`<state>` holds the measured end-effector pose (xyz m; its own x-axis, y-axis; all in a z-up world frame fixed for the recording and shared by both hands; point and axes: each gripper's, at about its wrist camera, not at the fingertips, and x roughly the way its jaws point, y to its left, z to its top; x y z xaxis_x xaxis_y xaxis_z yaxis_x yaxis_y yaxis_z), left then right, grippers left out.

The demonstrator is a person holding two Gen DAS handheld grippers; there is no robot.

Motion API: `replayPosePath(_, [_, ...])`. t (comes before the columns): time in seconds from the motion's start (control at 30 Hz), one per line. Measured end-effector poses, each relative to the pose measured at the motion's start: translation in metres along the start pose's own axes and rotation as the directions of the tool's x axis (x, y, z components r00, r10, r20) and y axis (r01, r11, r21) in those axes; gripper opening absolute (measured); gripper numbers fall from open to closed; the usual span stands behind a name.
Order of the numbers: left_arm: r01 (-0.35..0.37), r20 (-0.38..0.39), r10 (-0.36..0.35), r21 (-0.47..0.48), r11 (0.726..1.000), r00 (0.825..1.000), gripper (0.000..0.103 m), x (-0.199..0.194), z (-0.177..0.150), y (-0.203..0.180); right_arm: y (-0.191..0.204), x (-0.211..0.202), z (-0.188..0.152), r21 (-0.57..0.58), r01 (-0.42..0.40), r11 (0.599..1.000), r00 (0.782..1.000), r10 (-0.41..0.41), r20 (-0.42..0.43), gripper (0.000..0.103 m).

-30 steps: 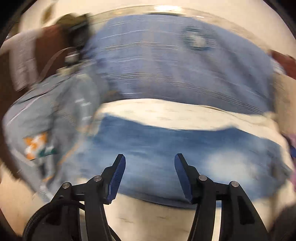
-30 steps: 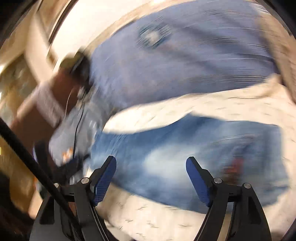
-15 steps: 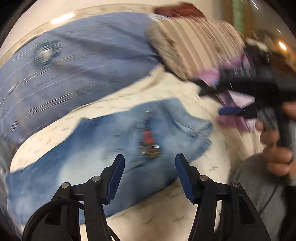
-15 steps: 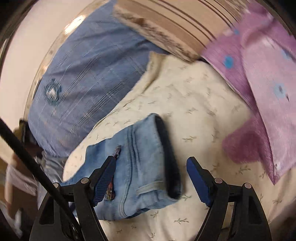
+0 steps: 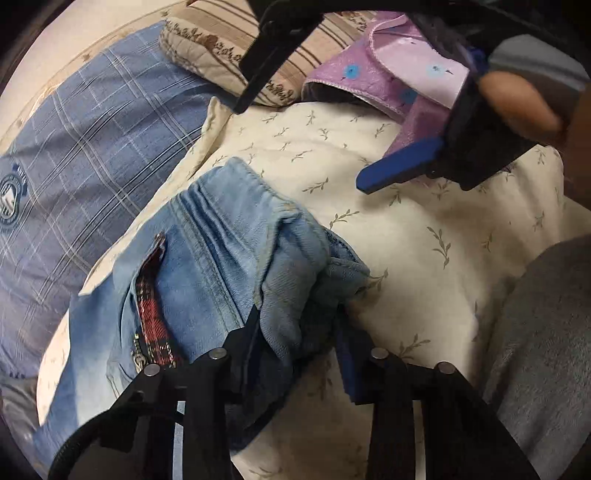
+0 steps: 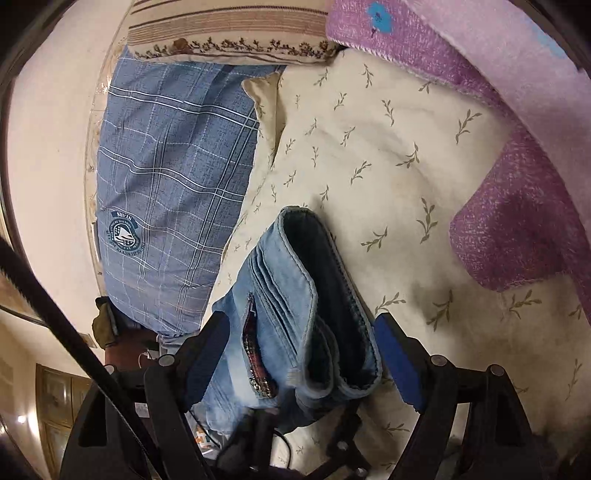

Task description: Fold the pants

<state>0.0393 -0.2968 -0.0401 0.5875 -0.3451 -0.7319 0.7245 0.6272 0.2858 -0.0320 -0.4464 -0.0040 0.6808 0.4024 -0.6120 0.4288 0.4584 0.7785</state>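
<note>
Faded blue denim: pants (image 5: 207, 266) on cream leaf-print bedding (image 5: 424, 236), partly folded, waistband end nearest both tools, legs trailing away toward the blue plaid pillow (image 5: 92, 155). Long axis: from the bunched waistband near the tongs, down and left in the left wrist view.

Left gripper (image 5: 295, 332): closing, bunched waistband denim between the pads and pressed there. Pointing steeply down at the bed. Nearer of the two to the cloth, in contact already.

Right gripper (image 6: 295, 354): spread wide, straddling the folded waistband end (image 6: 317, 295) without pressing it; pads flanking the cloth on both sides. Pointing down and forward. In the left wrist view, one blue pad (image 5: 399, 166) above the bedding, beyond the pants, a hand (image 5: 517, 99) on the grip.

Striped cushion (image 6: 229, 33) and purple flowered blanket (image 6: 517, 166) at the far edge, apart from the pants.

Judgement: grasp stage of a fold; left side secured, right side not yet clamped.
</note>
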Motion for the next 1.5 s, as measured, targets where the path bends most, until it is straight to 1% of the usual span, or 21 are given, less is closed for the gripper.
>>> replayPosePath(0.07, [0.064,0.017,-0.063,-0.124,0.99,0.998,0.022,-0.003,0.003,0.014,0.002,0.007,0.005,-0.005,0.024,1.0,1.0,-0.024,-0.017,0.083])
replayPosePath(0.1, [0.121,0.036,-0.116,-0.218,0.968,0.993,0.021,-0.008,0.006,0.027,0.005,0.013,0.01,-0.023,0.043,0.999,0.999,-0.044,-0.027,0.083])
replayPosePath(0.17, [0.173,0.059,-0.163,-0.305,0.937,0.985,0.02,-0.011,0.011,0.041,0.013,0.027,0.02,-0.08,0.095,0.992,0.994,-0.099,-0.055,0.083])
replayPosePath(0.4, [0.17,0.053,-0.162,-0.322,0.931,0.985,0.019,-0.005,0.012,0.04,0.006,0.06,0.02,-0.049,0.074,0.996,0.98,-0.082,-0.18,0.082])
replayPosePath(0.47, [0.172,0.056,-0.163,-0.341,0.924,0.985,0.019,-0.009,0.012,0.042,0.006,0.071,0.018,-0.053,0.084,0.995,0.97,-0.094,-0.222,0.064])
replayPosePath(0.5, [0.172,0.054,-0.164,-0.348,0.921,0.985,0.019,-0.008,0.013,0.044,0.008,0.075,0.017,-0.063,0.095,0.993,0.967,-0.107,-0.232,0.047])
replayPosePath(0.53, [0.173,0.053,-0.165,-0.354,0.919,0.985,0.019,-0.021,0.006,0.041,0.01,0.078,0.015,-0.079,0.109,0.991,0.963,-0.125,-0.237,0.035])
replayPosePath(0.57, [0.176,0.05,-0.169,-0.361,0.916,0.984,0.019,-0.022,0.005,0.041,0.014,0.077,0.014,-0.097,0.119,0.988,0.965,-0.138,-0.223,0.029])
replayPosePath(0.6, [0.179,0.05,-0.173,-0.366,0.913,0.984,0.019,-0.023,0.005,0.042,0.017,0.074,0.013,-0.118,0.116,0.986,0.968,-0.139,-0.207,0.016])
replayPosePath(0.7, [0.199,0.05,-0.196,-0.421,0.885,0.979,0.019,-0.024,0.007,0.049,0.025,0.067,0.011,-0.161,0.112,0.981,0.975,-0.14,-0.174,0.01])
replayPosePath(0.83, [0.24,0.029,-0.263,-0.515,0.823,0.964,0.019,-0.017,0.006,0.062,0.039,0.065,0.006,-0.249,0.17,0.953,0.969,-0.208,-0.135,0.01])
replayPosePath(0.9, [0.273,0.038,-0.308,-0.576,0.771,0.951,0.019,-0.015,0.002,0.072,0.048,0.068,0.001,-0.312,0.223,0.923,0.956,-0.269,-0.113,0.01])
replayPosePath(0.97, [0.3,0.067,-0.332,-0.62,0.725,0.941,0.019,-0.019,0.0,0.084,0.053,0.067,0.0,-0.325,0.233,0.916,0.956,-0.277,-0.096,0.01])
replayPosePath(1.0, [0.312,0.088,-0.335,-0.632,0.709,0.938,0.019,-0.025,0.0,0.089,0.057,0.062,-0.001,-0.327,0.218,0.919,0.963,-0.257,-0.079,0.01])
replayPosePath(1.07, [0.328,0.139,-0.316,-0.641,0.693,0.939,0.019,-0.045,0.0,0.101,0.075,0.054,-0.006,-0.376,0.18,0.909,0.976,-0.212,-0.047,0.01])
replayPosePath(1.1, [0.332,0.16,-0.304,-0.646,0.687,0.939,0.019,-0.054,-0.002,0.107,0.09,0.051,-0.011,-0.428,0.165,0.888,0.98,-0.196,-0.03,0.01])
replayPosePath(1.17, [0.357,0.219,-0.287,-0.678,0.642,0.933,0.019,-0.075,-0.011,0.127,0.128,0.048,-0.026,-0.54,0.151,0.828,0.984,-0.178,0.002,0.01])
replayPosePath(1.27, [0.401,0.314,-0.25,-0.722,0.564,0.916,0.019,-0.107,-0.035,0.164,0.179,0.053,-0.045,-0.617,0.084,0.782,0.992,-0.123,-0.021,0.01])
replayPosePath(1.37, [0.417,0.373,-0.188,-0.772,0.48,0.908,0.019,-0.135,-0.075,0.203,0.231,0.077,-0.076,-0.686,0.029,0.727,0.994,-0.096,-0.059,0.01])
replayPosePath(1.4, [0.413,0.383,-0.161,-0.795,0.443,0.91,0.02,-0.143,-0.094,0.217,0.246,0.09,-0.09,-0.709,0.01,0.705,0.993,-0.093,-0.078,0.01])
replayPosePath(1.5, [0.39,0.377,-0.109,-0.846,0.364,0.92,0.02,-0.153,-0.143,0.248,0.276,0.133,-0.125,-0.75,-0.03,0.661,0.985,-0.11,-0.137,0.01])
